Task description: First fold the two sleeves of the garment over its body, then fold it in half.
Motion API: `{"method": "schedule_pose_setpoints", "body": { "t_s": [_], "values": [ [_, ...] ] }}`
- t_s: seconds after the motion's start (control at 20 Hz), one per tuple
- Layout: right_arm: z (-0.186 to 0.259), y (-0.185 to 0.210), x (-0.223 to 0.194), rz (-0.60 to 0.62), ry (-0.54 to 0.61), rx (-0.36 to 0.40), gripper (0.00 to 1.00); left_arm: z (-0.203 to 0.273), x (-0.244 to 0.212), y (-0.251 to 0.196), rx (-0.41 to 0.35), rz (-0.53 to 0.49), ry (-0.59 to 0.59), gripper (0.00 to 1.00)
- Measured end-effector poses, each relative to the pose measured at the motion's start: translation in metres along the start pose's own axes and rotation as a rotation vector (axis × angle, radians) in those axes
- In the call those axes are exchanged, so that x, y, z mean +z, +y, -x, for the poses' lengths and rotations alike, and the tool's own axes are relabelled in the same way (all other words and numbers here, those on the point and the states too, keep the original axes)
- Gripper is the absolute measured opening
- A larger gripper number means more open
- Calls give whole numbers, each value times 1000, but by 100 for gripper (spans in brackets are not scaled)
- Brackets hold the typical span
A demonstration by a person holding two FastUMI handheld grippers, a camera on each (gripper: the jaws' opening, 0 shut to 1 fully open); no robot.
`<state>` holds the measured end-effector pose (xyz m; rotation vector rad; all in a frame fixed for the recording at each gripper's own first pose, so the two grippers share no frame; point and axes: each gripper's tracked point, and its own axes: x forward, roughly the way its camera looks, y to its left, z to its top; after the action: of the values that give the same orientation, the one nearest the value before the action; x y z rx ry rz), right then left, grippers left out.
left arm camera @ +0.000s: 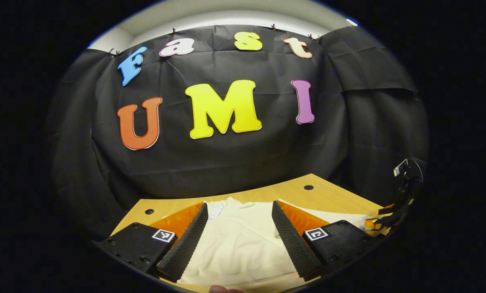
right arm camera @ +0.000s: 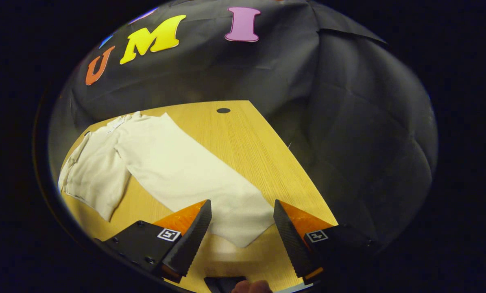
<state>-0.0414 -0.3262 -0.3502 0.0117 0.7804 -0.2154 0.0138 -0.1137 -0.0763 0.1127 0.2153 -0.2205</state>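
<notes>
Cream garment (right arm camera: pixel 177 171) lies sleeve-out in right gripper view; left tongs (left arm camera: pixel 238 240) and right tongs (right arm camera: pixel 243 240) gape.

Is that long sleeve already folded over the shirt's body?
No: in the right gripper view the sleeve lies stretched out flat on the wooden table, away from the garment's body, its cuff between the right tool's open fingers.

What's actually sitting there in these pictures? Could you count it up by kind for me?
Cream garment: 1
Wooden table: 1
Handheld grippers, jaws apart: 2, the left gripper and the right gripper
Round holes in the tabletop: 2
Total: 6
</notes>
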Motion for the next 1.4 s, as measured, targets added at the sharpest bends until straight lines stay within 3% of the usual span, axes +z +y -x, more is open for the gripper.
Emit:
{"method": "schedule_pose_setpoints", "body": {
  "t_s": [0.55, 0.6, 0.75, 0.8, 0.9, 1.05, 1.4],
  "values": [
    [-13, 2, -12, -91, 52, 30, 95, 4, -7, -1, 10, 2, 27, 99],
    [-12, 5, -13, -102, 65, 27, 90, 4, -6, 0, 10, 2, 25, 99],
    [-10, 4, -18, -132, 101, 17, 37, 7, -8, 0, 6, 4, 29, 99],
    [-11, 7, -17, -137, 103, 31, 37, 7, -7, 1, 4, 4, 30, 100],
    [-10, 6, -14, -165, 129, 33, 7, 10, -6, 3, 8, 3, 24, 100],
    [-4, 7, -5, -206, 141, 45, 7, 16, -8, 12, 24, 2, 24, 99],
    [43, 39, 90, -206, -10, 142, 6, 25, -8, 48, 98, 39, -2, 100]
  ]
}}
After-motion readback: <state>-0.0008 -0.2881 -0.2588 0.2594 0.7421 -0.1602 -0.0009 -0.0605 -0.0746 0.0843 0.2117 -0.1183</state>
